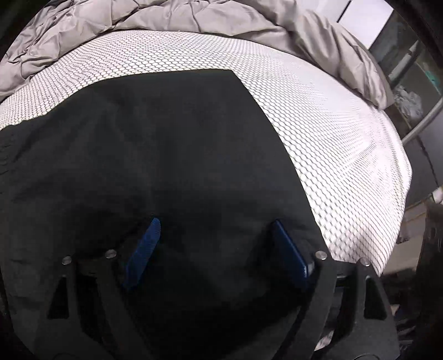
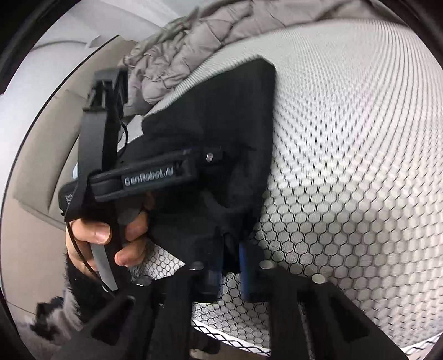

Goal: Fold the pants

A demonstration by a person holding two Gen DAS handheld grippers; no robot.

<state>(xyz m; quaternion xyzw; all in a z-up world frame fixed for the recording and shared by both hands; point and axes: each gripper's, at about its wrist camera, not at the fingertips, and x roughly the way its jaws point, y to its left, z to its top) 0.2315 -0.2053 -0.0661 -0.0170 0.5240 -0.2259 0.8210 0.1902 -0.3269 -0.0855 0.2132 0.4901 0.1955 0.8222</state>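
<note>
The black pants (image 1: 155, 155) lie spread over the white honeycomb-patterned bed cover (image 1: 318, 110). My left gripper (image 1: 214, 224) is open, its blue pads (image 1: 144, 249) wide apart just above the dark cloth. In the right wrist view the pants (image 2: 221, 124) hang bunched and lifted. My right gripper (image 2: 231, 250) is shut on a fold of the pants at their lower edge. The left gripper (image 2: 206, 157), held in a hand (image 2: 102, 235), shows on the left with its tip against the cloth.
A grey quilted duvet (image 1: 166, 16) is bunched along the far side of the bed, also in the right wrist view (image 2: 177, 61). The bed's right edge (image 1: 398, 193) drops to dark furniture and shelves (image 1: 409, 83). A beige wall (image 2: 41, 138) lies to the left.
</note>
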